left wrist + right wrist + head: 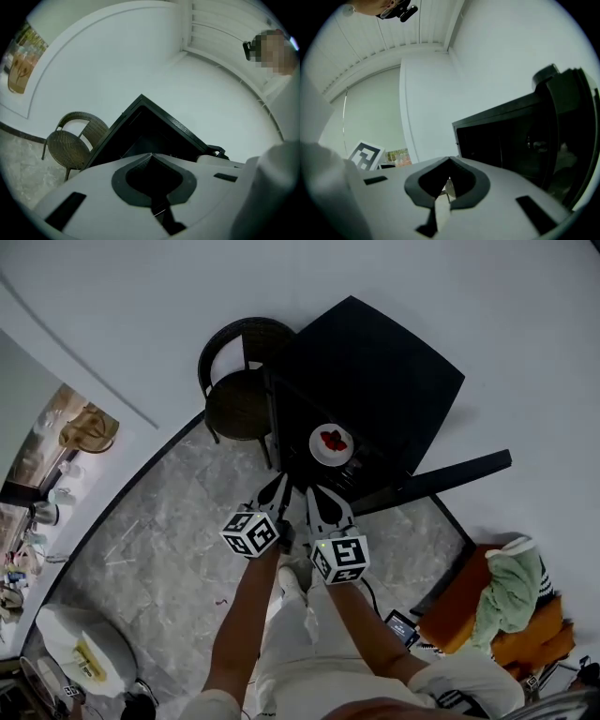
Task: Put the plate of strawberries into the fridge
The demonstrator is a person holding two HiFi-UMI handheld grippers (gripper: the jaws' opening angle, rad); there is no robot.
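Note:
A white plate of red strawberries (331,443) rests on a shelf just inside the open front of a small black fridge (375,371). The fridge door (441,479) stands swung out to the right. My left gripper (278,481) and right gripper (315,493) hang side by side a little in front of the plate, both apart from it. The left gripper (150,154) has its tips together with nothing between them and points at the fridge (150,136). The right gripper (449,159) is likewise shut and empty, with the fridge's dark interior (511,140) to its right.
A round wicker chair (239,381) stands against the fridge's left side. An orange seat with a green cloth (506,601) is at the right, beyond the door. A small device and cable (401,624) lie on the marble floor. A white appliance (80,643) sits at the lower left.

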